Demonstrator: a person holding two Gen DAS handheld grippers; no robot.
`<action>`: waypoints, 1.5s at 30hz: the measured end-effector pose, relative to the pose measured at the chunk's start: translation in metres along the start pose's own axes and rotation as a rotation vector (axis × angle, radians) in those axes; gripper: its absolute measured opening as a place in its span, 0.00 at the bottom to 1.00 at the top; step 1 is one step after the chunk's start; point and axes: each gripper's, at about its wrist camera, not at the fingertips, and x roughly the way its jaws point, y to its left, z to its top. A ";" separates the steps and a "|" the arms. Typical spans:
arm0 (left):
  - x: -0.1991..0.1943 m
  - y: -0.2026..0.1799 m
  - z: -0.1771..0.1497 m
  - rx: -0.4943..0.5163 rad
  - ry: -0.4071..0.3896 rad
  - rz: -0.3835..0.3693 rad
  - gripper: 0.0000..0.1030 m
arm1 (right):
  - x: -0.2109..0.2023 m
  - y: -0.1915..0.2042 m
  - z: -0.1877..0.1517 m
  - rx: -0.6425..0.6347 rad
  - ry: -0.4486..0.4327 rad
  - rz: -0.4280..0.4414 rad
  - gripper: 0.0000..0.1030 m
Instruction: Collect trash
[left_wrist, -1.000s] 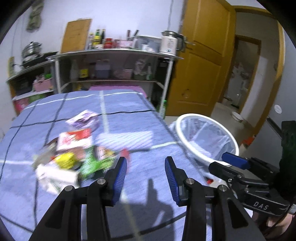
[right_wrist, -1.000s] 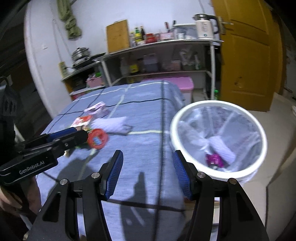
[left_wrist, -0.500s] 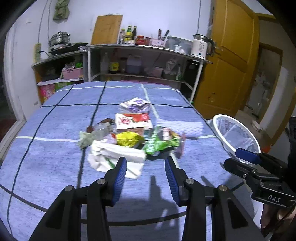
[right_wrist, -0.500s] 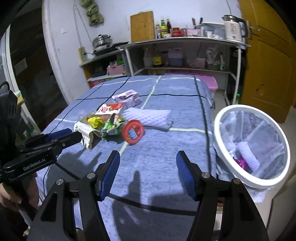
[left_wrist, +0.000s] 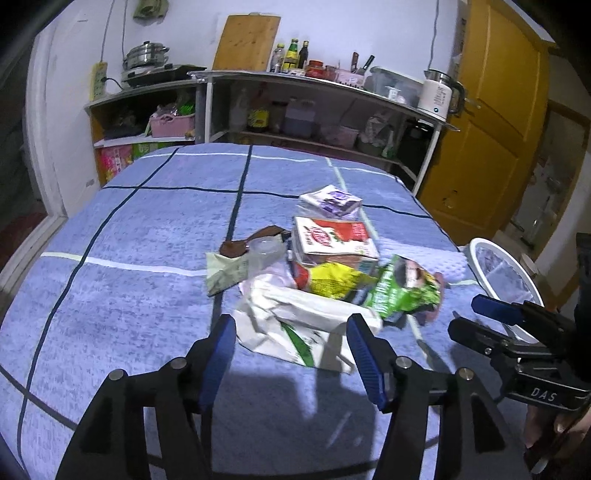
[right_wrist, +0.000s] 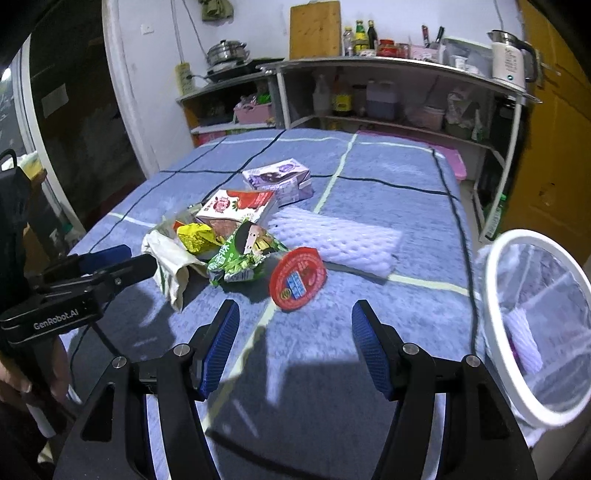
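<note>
A heap of trash lies on the blue table cloth (left_wrist: 122, 288): a white crumpled bag (left_wrist: 295, 321), a green snack wrapper (left_wrist: 402, 291), a yellow wrapper (left_wrist: 332, 280), a red-and-white carton (left_wrist: 328, 236), a purple carton (left_wrist: 330, 201). A red round lid (right_wrist: 297, 277) and white foam netting (right_wrist: 332, 240) lie beside it. My left gripper (left_wrist: 291, 354) is open, just before the white bag. My right gripper (right_wrist: 291, 343) is open, just before the red lid. The white-rimmed bin (right_wrist: 535, 325) stands at the table's right edge with trash inside.
Shelves (left_wrist: 314, 110) with bottles, pots and a kettle (left_wrist: 437, 94) stand behind the table. A yellow door (left_wrist: 491, 122) is at the right. The other gripper shows in each view: the right one (left_wrist: 517, 343) and the left one (right_wrist: 74, 284).
Both grippers have swung left from the bin toward the trash heap and come closer to it. Both stayed open and empty.
</note>
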 end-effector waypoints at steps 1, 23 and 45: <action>0.003 0.002 0.002 -0.002 0.003 0.001 0.61 | 0.006 0.000 0.002 -0.004 0.008 0.002 0.62; 0.025 0.017 0.020 -0.007 0.016 -0.088 0.65 | 0.047 0.000 0.018 -0.038 0.091 0.048 0.26; 0.024 0.017 0.002 -0.030 0.027 -0.130 0.34 | 0.028 -0.011 0.003 0.028 0.061 0.031 0.05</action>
